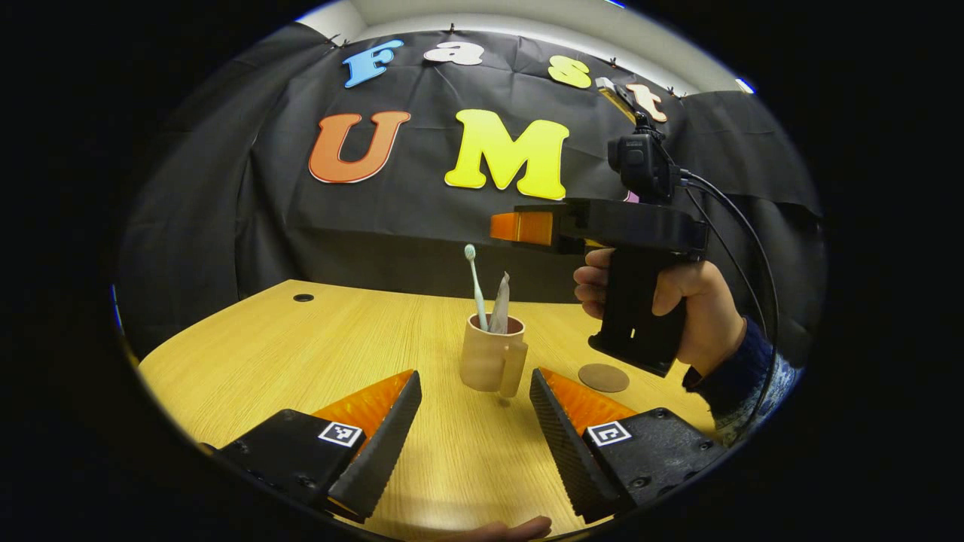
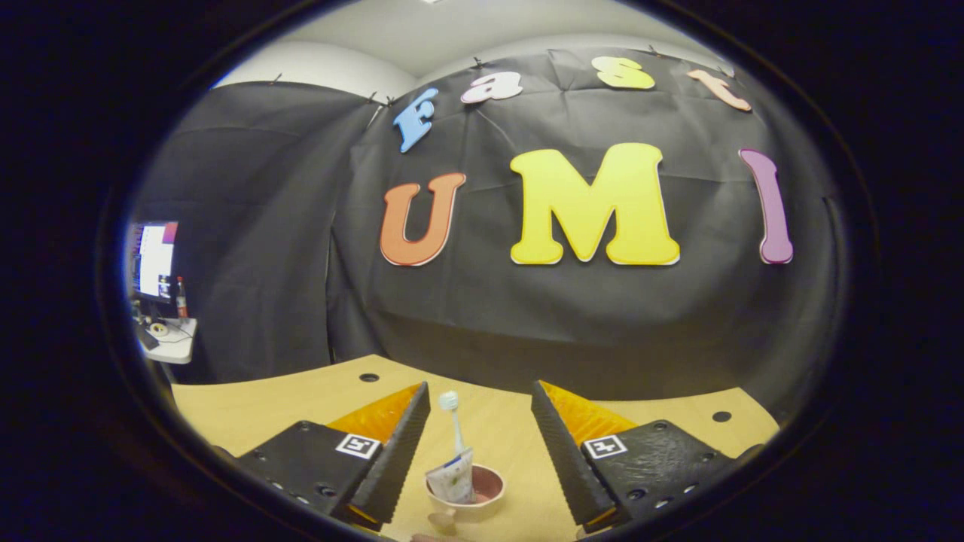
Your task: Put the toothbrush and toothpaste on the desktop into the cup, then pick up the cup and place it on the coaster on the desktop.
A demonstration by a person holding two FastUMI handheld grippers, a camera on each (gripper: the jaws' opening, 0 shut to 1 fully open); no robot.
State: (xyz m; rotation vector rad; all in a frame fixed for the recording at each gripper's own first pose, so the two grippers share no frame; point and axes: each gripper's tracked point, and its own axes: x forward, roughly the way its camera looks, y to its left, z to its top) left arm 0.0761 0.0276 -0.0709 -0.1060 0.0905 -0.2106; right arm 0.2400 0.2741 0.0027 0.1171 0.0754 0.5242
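In the left gripper view the left gripper sits low over the near edge of the tabletop, its fingers spread wide and holding nothing, aimed at the cup just ahead. The cup stands upright toward the middle of the tabletop, handle turned to the near side. The toothbrush and the toothpaste both stand in it, leaning close together, so the first part of the task looks done. Just beyond and to one side, the coaster lies bare, near the cup but apart from it; lifting the cup and setting it there is what remains. Above the coaster a hand holds the right gripper well off the surface. In the right gripper view its fingers also stand wide and empty, probably almost straight above the cup, though the fisheye makes that hard to judge.
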